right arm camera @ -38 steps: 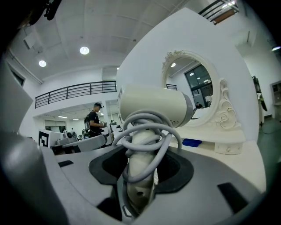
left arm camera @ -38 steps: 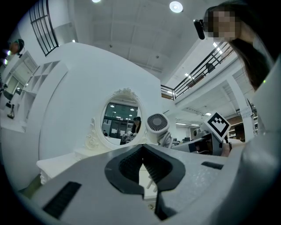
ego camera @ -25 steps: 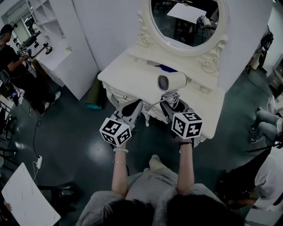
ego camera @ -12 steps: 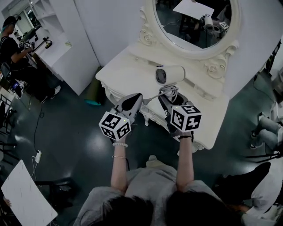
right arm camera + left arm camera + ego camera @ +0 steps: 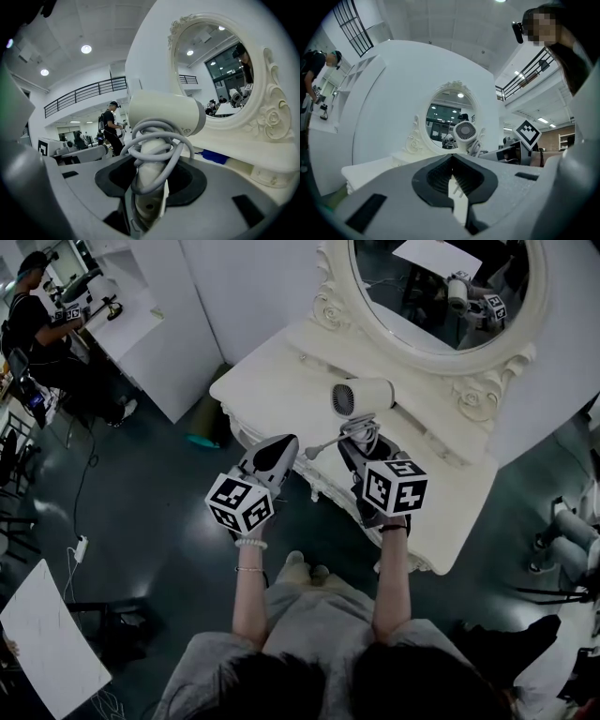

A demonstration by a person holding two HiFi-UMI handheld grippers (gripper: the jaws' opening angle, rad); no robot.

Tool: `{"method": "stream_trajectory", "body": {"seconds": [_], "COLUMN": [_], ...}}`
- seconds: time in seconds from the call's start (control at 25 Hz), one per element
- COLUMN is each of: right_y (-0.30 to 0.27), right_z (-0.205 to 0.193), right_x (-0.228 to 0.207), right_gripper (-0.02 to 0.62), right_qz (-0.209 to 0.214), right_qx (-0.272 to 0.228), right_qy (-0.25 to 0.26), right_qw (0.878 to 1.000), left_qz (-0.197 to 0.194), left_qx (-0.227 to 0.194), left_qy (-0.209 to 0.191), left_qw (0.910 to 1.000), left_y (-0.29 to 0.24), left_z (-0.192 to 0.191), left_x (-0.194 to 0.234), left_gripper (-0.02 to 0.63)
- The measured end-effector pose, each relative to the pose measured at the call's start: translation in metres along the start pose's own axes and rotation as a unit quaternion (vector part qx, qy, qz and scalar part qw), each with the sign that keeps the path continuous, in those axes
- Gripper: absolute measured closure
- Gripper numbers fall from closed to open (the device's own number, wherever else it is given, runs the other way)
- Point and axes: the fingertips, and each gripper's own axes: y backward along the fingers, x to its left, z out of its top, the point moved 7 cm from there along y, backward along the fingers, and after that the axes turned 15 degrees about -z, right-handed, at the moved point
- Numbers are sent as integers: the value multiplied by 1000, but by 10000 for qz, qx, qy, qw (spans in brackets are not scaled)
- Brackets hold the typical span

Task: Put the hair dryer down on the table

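The white hair dryer hangs upright over the white dressing table, with its barrel level. My right gripper is shut on the dryer's handle, and the grey cord is coiled round that handle. My left gripper is beside it at the table's front edge. Its jaws meet at the tips and I see nothing gripped. The cord's loose end sticks out toward the left gripper's tip, and I cannot tell whether they touch.
An oval mirror in a carved frame stands at the back of the table, with a blue thing lying at its foot. A person works at a white counter far left. A white board lies on the dark floor.
Both grippers have moved together toward the dressing table and slightly lower. The dryer has stayed in the right one. Neither gripper's jaws look any different.
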Motion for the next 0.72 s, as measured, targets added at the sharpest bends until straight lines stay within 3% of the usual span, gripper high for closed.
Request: {"method": "stream_trajectory", "body": {"seconds": [0.44,0.72], "right_y": [-53,-105], "right_z": [-10,-9], "right_x": [-7,-15], "right_gripper": [410,411], "right_qz": [-84,-364], "right_qx": [349,677], "right_qy": [-108,-205], "right_qw": [9993,9968], "left_qz": [-42,-474], "left_qx": [195,396], "left_qy": [174,422], "left_qw": [9996,9972], "left_y": [-15,-47], "left_z": [-17,-28], "left_x": [47,105], "left_gripper": [601,601]}}
